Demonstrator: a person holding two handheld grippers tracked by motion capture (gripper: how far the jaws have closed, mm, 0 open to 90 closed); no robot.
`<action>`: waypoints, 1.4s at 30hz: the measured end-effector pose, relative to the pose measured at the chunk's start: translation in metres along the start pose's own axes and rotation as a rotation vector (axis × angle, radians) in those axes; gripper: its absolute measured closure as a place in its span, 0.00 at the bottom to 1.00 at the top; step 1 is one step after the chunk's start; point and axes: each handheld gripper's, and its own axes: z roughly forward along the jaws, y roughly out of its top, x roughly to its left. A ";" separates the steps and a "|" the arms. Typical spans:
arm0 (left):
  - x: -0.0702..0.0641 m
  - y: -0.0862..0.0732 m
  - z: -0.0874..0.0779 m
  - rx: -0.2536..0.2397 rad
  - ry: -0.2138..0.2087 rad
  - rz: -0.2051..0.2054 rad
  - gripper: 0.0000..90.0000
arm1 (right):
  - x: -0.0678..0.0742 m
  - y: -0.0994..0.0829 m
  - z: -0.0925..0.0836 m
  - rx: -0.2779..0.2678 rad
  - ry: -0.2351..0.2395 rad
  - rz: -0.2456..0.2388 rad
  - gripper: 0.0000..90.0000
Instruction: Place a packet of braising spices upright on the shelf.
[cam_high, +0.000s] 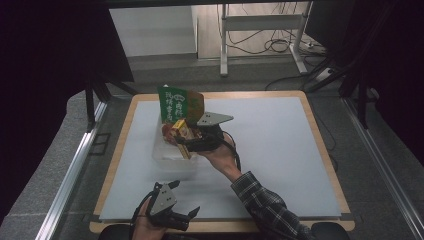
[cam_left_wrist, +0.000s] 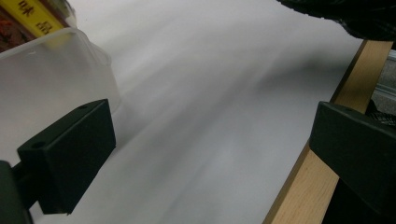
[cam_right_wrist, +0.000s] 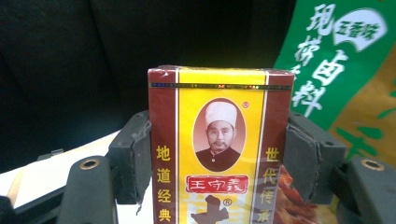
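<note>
Over the middle of the table (cam_high: 280, 165), I have the right gripper (cam_high: 181, 143) clamped on the yellow-and-red box (cam_high: 181, 131); its 2 pads press the box's 2 narrow sides. The box sits above the clear plastic tub (cam_high: 172, 162), tilted, with its top end pointing away from the hand. Just behind it stands the green packet (cam_high: 172, 104), upright in the tub's far end.

In the right gripper view, the box (cam_right_wrist: 219, 144) fills the space between both pads and shows a portrait label with red and yellow print. The green packet (cam_right_wrist: 336, 60) appears close behind at the right of that view, with white characters that are too small to make out from the high view.

In the left gripper view, the tub's frosted wall (cam_left_wrist: 51, 84) lies beside 1 jaw, and the table's wooden edge (cam_left_wrist: 317, 158) runs by the other. The left gripper (cam_high: 187, 214) rests at the near table edge, jaws spread with nothing between them, well apart from the box.
</note>
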 end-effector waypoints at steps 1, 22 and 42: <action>0.000 0.000 0.000 0.000 0.000 0.000 0.00 | 0.001 -0.001 0.002 -0.002 0.004 0.002 0.36; 0.000 0.000 0.000 0.001 -0.002 -0.002 0.00 | 0.007 -0.017 0.015 -0.002 0.010 0.014 0.36; -0.001 0.000 0.002 0.012 -0.006 0.004 0.00 | 0.002 -0.034 0.000 0.036 0.030 -0.002 0.36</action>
